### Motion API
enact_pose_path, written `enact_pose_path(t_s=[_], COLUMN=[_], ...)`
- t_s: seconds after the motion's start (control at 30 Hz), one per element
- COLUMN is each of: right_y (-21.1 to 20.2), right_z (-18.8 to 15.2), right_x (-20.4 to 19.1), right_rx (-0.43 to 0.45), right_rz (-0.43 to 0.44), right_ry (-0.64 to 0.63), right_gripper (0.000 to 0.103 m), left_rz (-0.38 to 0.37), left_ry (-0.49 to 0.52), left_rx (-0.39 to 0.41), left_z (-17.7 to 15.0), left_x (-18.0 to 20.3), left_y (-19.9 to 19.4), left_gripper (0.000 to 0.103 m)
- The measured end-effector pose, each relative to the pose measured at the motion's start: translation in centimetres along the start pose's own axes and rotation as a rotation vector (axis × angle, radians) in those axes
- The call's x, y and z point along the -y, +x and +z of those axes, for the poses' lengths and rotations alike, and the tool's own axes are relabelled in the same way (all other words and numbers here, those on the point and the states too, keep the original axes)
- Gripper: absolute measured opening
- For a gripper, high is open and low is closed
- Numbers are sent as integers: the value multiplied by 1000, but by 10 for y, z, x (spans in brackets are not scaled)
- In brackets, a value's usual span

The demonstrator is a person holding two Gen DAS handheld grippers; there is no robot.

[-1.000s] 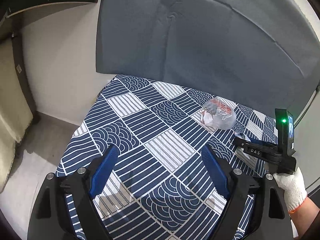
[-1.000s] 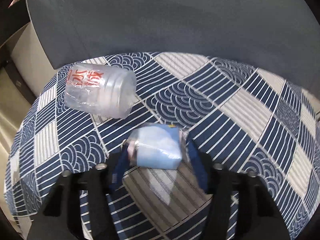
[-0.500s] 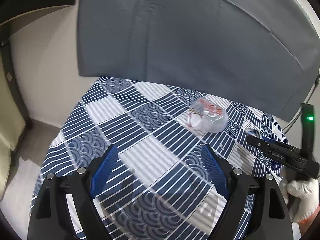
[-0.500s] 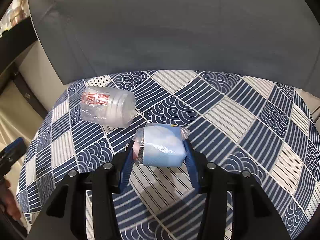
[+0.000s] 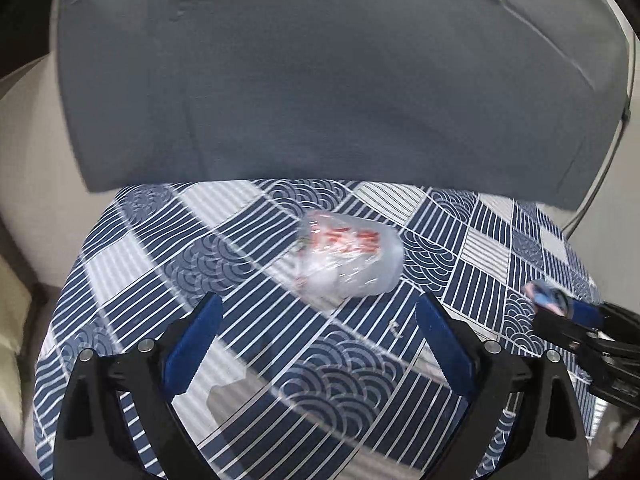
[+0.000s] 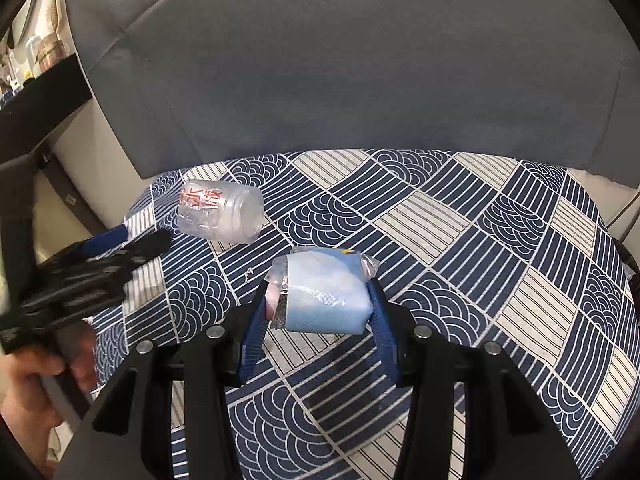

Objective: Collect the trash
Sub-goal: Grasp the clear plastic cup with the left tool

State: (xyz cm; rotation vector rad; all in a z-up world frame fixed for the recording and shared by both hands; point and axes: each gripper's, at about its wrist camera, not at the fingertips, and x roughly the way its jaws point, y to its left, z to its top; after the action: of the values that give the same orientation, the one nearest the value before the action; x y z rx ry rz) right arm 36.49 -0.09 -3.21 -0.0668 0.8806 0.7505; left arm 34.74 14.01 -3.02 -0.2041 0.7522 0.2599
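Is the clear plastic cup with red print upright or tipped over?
Tipped over. The clear plastic cup with red print lies on its side on the blue patterned cloth, its printed end pointing left in the right wrist view.

A navy and white patchwork cloth [image 6: 460,240], printed with wave arcs and stripes, covers the surface. Behind it stands a broad grey padded panel [image 5: 340,80], with a pale wall [image 5: 32,160] to its left. In the right wrist view, a dark shelf [image 6: 44,96] at far left carries small, blurred items.
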Motion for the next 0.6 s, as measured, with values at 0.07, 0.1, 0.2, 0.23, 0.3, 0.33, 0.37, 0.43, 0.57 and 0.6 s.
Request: enact_pose_path(t_s=[0.07, 0.1, 0.2, 0.23, 0.3, 0.33, 0.37, 0.43, 0.57, 0.6], right_y=[-3, -4, -5, -5, -5, -5, -4, -5, -4, -4], right_z=[-1, -1, -3, -3, -4, -4, -4, -4, -4, -5], right_x=[3, 4, 9, 10, 13, 14, 15, 17, 19, 20], right_rx=[1, -1, -5, -7, -10, -11, -12, -11, -16, -18], right_rz=[5, 9, 14, 14, 18, 19, 20, 21, 20, 19], right_ry=[5, 7, 11, 12, 16, 17, 17, 17, 14, 16], right_gripper=[48, 48, 48, 48, 48, 48, 48, 48, 48, 48], left_rz=[10, 19, 59, 74, 84, 92, 106, 126, 145, 150], left_ry=[29, 39, 62, 70, 72, 74, 77, 77, 89, 94], left_rx=[-5, -4, -2, -9, -23, -29, -30, -25, -30, -30], left_z=[4, 5, 7, 8, 8, 8, 8, 8, 10, 10], left_x=[11, 15, 24, 27, 30, 31, 32, 33, 37, 38], left_y=[10, 15, 26, 32, 42, 47, 52, 59, 72, 74], left_gripper=[94, 94, 94, 94, 94, 94, 94, 94, 94, 94])
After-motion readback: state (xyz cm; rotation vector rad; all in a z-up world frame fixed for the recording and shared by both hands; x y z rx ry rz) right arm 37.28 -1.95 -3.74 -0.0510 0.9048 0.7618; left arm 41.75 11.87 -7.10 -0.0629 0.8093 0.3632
